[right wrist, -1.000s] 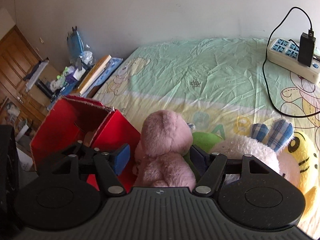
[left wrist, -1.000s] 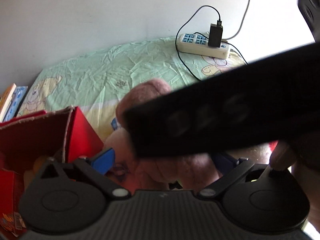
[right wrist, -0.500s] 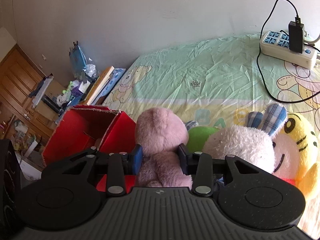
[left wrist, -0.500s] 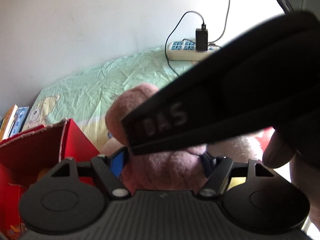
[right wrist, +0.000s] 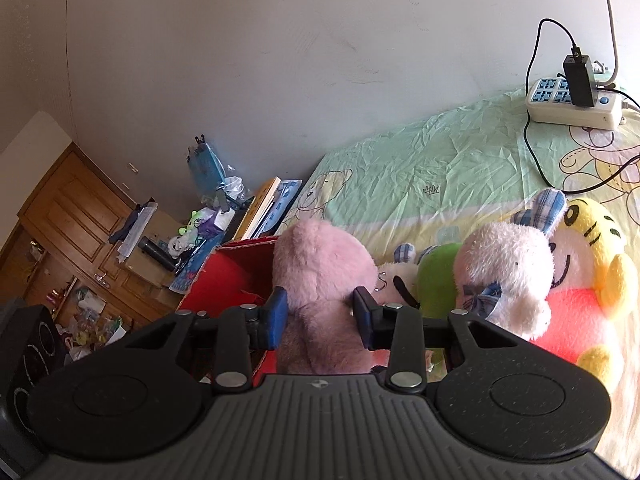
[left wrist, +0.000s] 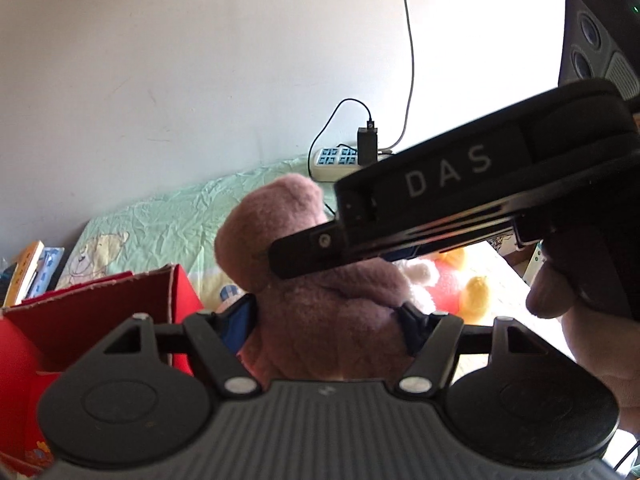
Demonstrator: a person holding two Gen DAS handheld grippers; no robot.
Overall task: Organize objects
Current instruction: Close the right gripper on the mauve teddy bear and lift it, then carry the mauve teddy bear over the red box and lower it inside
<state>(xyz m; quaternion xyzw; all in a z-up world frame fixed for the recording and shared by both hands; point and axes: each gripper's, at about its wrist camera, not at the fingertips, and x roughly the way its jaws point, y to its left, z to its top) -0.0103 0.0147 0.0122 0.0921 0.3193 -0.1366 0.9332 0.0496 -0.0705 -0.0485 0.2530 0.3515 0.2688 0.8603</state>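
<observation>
A pink plush toy [left wrist: 276, 216] sits upright between the pads of both grippers. My left gripper [left wrist: 326, 318] holds its body low down, jaws still closing with the pads pressed into the fur. My right gripper [right wrist: 320, 316] pinches it near the waist, jaws also closing and squeezing the plush [right wrist: 320, 260]. In the left wrist view the right gripper's black body marked DAS [left wrist: 440, 196] crosses in front of the toy's head, with a person's fingertip [left wrist: 548, 300] on its handle. A red open cardboard box [left wrist: 100, 308] stands just left of the toy, also seen as the box [right wrist: 236, 276].
A white rabbit [right wrist: 504, 272], a green toy [right wrist: 436, 276] and a yellow and red toy [right wrist: 588, 280] lie right of the pink one on the green sheet [right wrist: 440, 168]. A power strip [right wrist: 572, 108] with cables sits by the wall. Books [right wrist: 268, 208] and a wooden cabinet [right wrist: 72, 232] are left.
Both grippers went from wide open around the pink toy to pressed on it. Both hands have risen, and the toy's head now stands higher against the bed and wall.
</observation>
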